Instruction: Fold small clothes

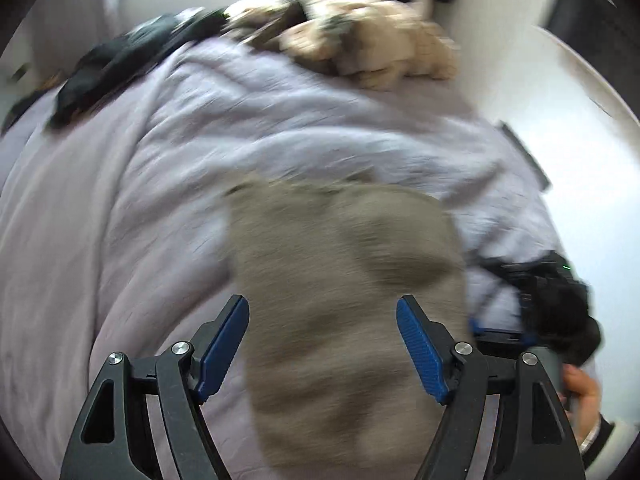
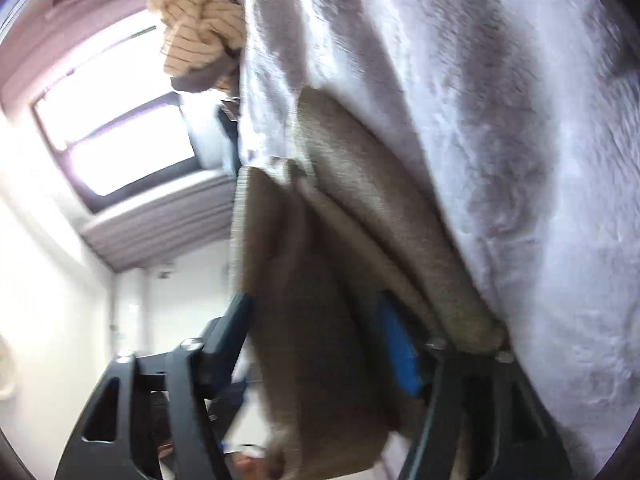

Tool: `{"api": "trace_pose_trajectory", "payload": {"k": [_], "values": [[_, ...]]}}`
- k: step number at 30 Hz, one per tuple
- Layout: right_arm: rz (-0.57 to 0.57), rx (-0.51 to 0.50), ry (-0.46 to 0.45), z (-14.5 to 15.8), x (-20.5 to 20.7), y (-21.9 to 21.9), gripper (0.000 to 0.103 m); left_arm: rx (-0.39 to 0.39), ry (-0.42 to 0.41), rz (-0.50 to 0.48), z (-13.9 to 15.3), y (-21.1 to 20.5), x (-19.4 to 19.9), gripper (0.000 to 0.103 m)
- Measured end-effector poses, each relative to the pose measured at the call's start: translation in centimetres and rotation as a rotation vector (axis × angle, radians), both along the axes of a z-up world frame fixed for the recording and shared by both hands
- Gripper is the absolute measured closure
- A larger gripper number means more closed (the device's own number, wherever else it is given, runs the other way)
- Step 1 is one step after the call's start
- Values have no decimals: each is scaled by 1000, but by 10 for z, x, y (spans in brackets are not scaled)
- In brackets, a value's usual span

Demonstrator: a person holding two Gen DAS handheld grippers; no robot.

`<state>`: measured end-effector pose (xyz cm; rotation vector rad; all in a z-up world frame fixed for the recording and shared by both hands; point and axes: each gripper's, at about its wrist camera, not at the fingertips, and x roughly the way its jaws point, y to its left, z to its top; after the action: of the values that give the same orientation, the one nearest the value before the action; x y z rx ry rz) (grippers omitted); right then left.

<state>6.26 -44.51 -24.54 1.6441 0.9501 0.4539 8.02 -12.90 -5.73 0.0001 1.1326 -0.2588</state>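
So both my claws are spread wide, left gripper [image 1: 323, 350] and right gripper [image 2: 320, 344], gripping nothing. One taupe knitted cloth garment [image 1: 344, 300] lies folded on the lilac quilted bedspread [image 1: 120, 240], between the jaws. Risk, I think: a pad snagging it and undoing the fold. One striped beige heap [image 1: 372, 44], one black pile [image 1: 116, 60]
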Motion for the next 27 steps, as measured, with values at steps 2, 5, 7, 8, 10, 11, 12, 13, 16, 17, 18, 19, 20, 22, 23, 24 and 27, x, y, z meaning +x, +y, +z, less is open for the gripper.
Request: {"api": "trace_pose_trajectory", "payload": {"k": [2,5,7,8,10,11,12,13,16,17,18,19,20,22,23,24,27], "values": [[35,-6,-9,2,13,4,32,14,57,88,-18,22,4,26],[126,-89,-23,14,27,11,32,38,118,185,-44,45,6,26],[203,-173,-26,26,38,19,32,51,153,227,-59,55,6,26],[237,-223,-27,30,49,26,32,57,163,238,-63,59,5,26],[322,-359,-36,42,65,42,36,66,187,261,-71,63,6,26],[377,-451,-48,51,75,54,40,64,193,269,-73,64,4,26],[426,-540,-63,56,76,64,61,62,196,278,-74,63,4,26],[482,-674,-84,67,84,78,89,69,195,282,-74,62,4,26],[448,-824,-242,113,99,90,89,68,167,254,-66,55,4,26],[419,-837,-281,125,96,88,89,69,142,228,-62,50,3,26],[396,-856,-301,134,94,85,89,76,126,208,-59,46,3,26],[377,-882,-302,136,89,79,89,90,113,180,-59,41,4,26],[370,-895,-287,133,87,74,89,94,114,164,-61,39,6,26],[370,-890,-189,108,82,59,89,94,135,133,-72,32,9,25],[374,-875,-133,91,83,53,89,94,145,125,-79,30,9,17],[382,-866,-88,78,84,49,88,98,148,125,-83,31,10,14],[362,-828,-38,63,65,28,84,70,167,126,-87,36,12,11]]}}
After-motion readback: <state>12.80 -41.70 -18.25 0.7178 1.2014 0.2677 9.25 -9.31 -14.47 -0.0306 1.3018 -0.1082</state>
